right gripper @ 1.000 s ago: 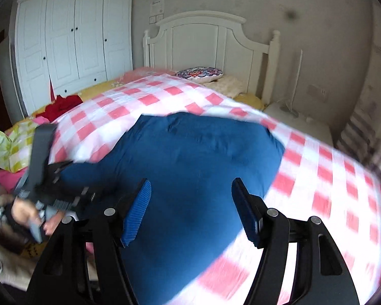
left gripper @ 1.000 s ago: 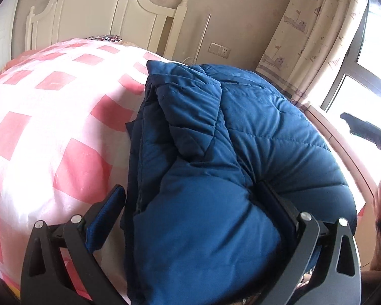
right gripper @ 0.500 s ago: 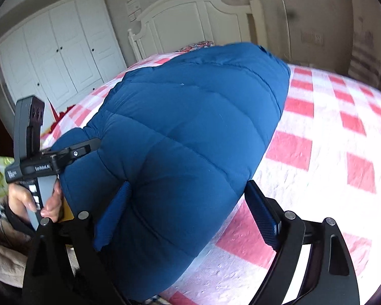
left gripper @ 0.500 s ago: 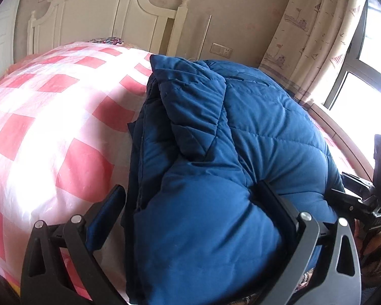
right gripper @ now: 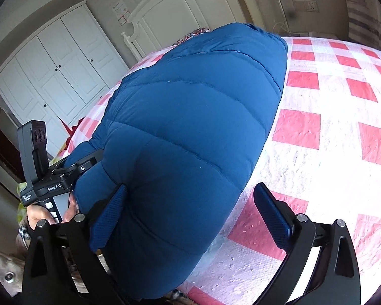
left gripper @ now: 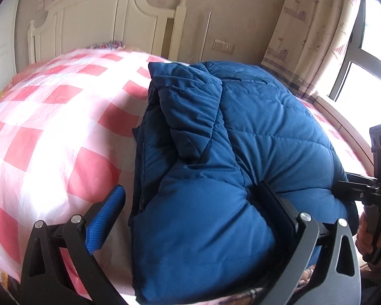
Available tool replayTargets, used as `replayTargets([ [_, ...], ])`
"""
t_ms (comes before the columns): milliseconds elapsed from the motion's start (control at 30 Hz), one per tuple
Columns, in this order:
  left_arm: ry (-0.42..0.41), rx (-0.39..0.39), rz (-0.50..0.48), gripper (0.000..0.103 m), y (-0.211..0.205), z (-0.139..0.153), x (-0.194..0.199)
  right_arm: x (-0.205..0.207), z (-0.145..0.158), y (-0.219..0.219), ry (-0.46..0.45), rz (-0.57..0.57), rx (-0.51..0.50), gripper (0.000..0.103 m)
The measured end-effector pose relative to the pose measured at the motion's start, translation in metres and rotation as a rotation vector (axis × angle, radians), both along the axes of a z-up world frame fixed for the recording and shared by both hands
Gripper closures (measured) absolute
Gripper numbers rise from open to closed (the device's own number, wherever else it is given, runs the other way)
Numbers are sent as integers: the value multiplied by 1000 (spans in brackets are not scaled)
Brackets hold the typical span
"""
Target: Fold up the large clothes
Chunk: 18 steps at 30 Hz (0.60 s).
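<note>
Lying at the bed's [left gripper: 50, 127] near edge, the blue puffer jacket [left gripper: 203, 178] sits between both grippers: left gripper [left gripper: 190, 218] spread wide, right gripper [right gripper: 190, 216] opening, neither clamping

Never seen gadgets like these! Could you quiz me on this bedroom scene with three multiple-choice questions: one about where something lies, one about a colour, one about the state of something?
1. Where does the puffy jacket lie?
A. on the checked bedspread
B. on the floor
C. inside the wardrobe

2. What colour is the jacket?
A. yellow
B. blue
C. black

3. How is the jacket arranged?
A. hung up
B. spread flat
C. folded into a bundle

Answers:
1 A: the jacket rests on the bedspread.
2 B: its quilted fabric is blue.
3 C: layers are doubled over each other.
</note>
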<state>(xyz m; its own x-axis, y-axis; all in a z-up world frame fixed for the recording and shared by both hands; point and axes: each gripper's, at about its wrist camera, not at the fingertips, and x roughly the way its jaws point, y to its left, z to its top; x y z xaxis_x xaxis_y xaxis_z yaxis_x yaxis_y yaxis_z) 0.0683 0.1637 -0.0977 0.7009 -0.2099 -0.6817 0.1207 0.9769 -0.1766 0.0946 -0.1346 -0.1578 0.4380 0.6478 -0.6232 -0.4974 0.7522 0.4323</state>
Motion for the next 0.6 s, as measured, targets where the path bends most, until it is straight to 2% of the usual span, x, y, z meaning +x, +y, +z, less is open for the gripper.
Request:
replayTargets([
  [67,78,-66,-29,2,9,6,7,5,4,-3,38,22,34,7],
  [167,212,-262,-87,2,33,14,29,10,8,-9,90,35,107,7],
  [233,263,-284,-74,2,43,15,47,16,8,-10,112,24,135,6],
  [300,324,-304,-113,2,49,9,70,24,5,-10,141,9,131,4],
  [400,475,-428,-224,2,53,-18,101,35,-2,-5,192,30,151,4],
  [500,478,-484,-302,2,60,-28,105,39,-9,-2,216,50,164,4],
  [600,463,-493,-364,2,57,-30,94,42,-19,-2,267,71,222,4],
])
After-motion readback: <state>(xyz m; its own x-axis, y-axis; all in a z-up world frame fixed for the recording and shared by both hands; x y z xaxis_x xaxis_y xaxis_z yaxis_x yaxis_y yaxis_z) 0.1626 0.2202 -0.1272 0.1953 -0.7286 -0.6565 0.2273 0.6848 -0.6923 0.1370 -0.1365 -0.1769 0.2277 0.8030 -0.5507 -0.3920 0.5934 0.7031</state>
